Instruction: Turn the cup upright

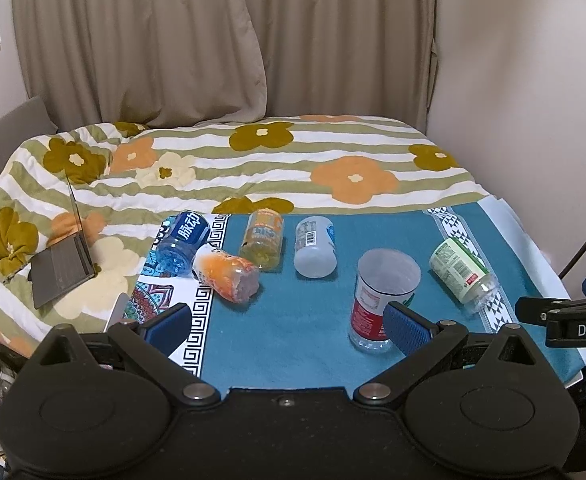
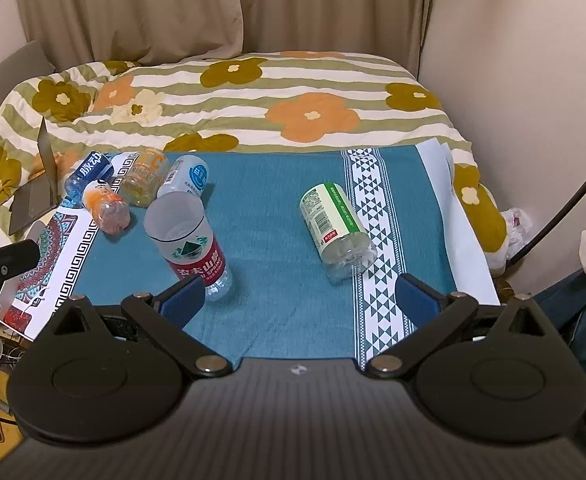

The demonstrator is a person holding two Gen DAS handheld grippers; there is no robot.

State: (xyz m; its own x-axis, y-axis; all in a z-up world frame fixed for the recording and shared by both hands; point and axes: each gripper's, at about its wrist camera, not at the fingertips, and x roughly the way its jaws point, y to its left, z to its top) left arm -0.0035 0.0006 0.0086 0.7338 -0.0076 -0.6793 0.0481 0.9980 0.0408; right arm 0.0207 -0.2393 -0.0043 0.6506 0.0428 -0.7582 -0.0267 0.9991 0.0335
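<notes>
Several cups cut from plastic bottles are on a teal cloth [image 1: 293, 344]. A red-label cup [image 1: 377, 300] stands upright with its open rim up; it also shows in the right wrist view [image 2: 189, 240]. A green-label cup [image 1: 461, 274] lies on its side to its right, also in the right wrist view [image 2: 335, 230]. My left gripper [image 1: 289, 326] is open and empty, its right finger [image 1: 407, 330] just in front of the red-label cup. My right gripper [image 2: 299, 300] is open and empty, low over the cloth, the green-label cup just beyond it.
Lying on their sides at the far left are a blue-label cup [image 1: 183, 242], an orange cup [image 1: 229, 276], a yellow-orange cup [image 1: 263, 240] and a white cup [image 1: 315, 246]. A laptop [image 1: 63, 264] rests on the flowered quilt [image 1: 333, 160]. A wall is on the right.
</notes>
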